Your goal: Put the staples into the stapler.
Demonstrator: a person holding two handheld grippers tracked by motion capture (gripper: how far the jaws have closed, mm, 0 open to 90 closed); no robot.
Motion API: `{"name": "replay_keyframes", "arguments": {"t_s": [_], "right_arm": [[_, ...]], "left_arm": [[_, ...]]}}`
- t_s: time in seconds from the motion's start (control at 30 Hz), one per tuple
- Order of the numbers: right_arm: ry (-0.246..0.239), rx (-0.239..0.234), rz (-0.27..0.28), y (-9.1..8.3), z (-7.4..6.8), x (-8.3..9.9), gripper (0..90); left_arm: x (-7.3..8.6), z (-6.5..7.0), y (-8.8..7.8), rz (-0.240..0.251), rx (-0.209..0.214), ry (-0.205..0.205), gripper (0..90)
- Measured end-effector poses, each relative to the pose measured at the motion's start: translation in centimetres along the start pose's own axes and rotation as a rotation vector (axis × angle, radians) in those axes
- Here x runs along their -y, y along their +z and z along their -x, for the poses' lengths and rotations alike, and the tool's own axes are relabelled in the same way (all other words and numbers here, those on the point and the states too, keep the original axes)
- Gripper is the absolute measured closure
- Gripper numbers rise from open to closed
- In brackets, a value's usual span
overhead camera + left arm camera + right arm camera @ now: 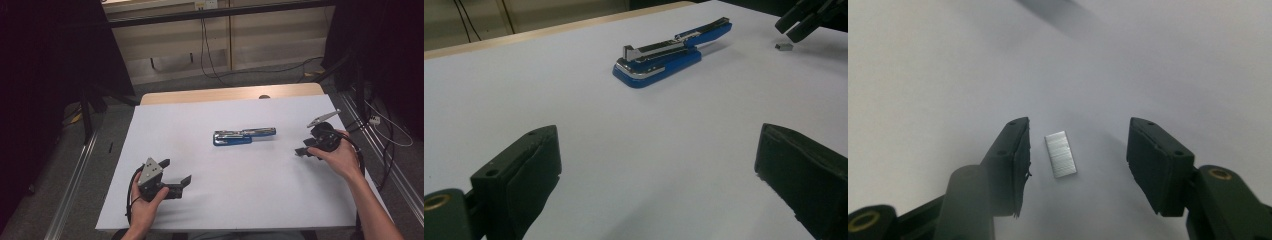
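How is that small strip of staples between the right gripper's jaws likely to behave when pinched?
The staple strip lies flat and thin on the white table, so the right gripper may struggle to get under it. Its shiny metal could slip. Being glued staples, it probably snaps if squeezed hard.

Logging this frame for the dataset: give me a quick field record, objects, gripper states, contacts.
surface: white table
stapler: blue stapler, opened out flat, mid-table
staple strip: silver staple strip, flat between the right gripper's jaws, pads not touching it
right gripper: right gripper, open, straddling the strip
left gripper: left gripper, open, nothing between jaws, apart from the stapler
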State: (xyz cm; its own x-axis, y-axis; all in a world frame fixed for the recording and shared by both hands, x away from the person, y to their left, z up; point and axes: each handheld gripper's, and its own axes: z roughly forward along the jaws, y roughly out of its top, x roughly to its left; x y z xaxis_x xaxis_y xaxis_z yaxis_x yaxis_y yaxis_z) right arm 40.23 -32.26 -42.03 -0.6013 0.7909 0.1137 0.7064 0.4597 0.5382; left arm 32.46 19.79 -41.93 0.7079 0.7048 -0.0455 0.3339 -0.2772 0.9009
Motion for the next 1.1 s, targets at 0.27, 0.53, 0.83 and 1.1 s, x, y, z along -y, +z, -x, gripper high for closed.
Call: {"name": "replay_keyframes", "arguments": {"t_s": [0.27,0.53,0.83,1.1], "right_arm": [[-0.055,0.023,-0.084,0.6,-0.4,-0.3,51.9],[-0.117,0.026,-0.133,0.9,-0.7,-0.5,64.3],[-0.141,-0.002,-0.139,1.1,-1.0,-0.6,77.2],[-0.123,-0.007,-0.143,1.2,-1.0,-0.7,79.1]], "left_arm": [[0.0,-0.3,-0.1,-0.001,-0.009,-0.008,4.9],[0.0,-0.2,0.0,-0.001,-0.001,-0.004,4.8],[0.0,-0.1,0.1,-0.006,0.001,-0.002,4.9],[0.1,-0.2,0.1,-0.010,0.002,-0.006,4.8]]}}
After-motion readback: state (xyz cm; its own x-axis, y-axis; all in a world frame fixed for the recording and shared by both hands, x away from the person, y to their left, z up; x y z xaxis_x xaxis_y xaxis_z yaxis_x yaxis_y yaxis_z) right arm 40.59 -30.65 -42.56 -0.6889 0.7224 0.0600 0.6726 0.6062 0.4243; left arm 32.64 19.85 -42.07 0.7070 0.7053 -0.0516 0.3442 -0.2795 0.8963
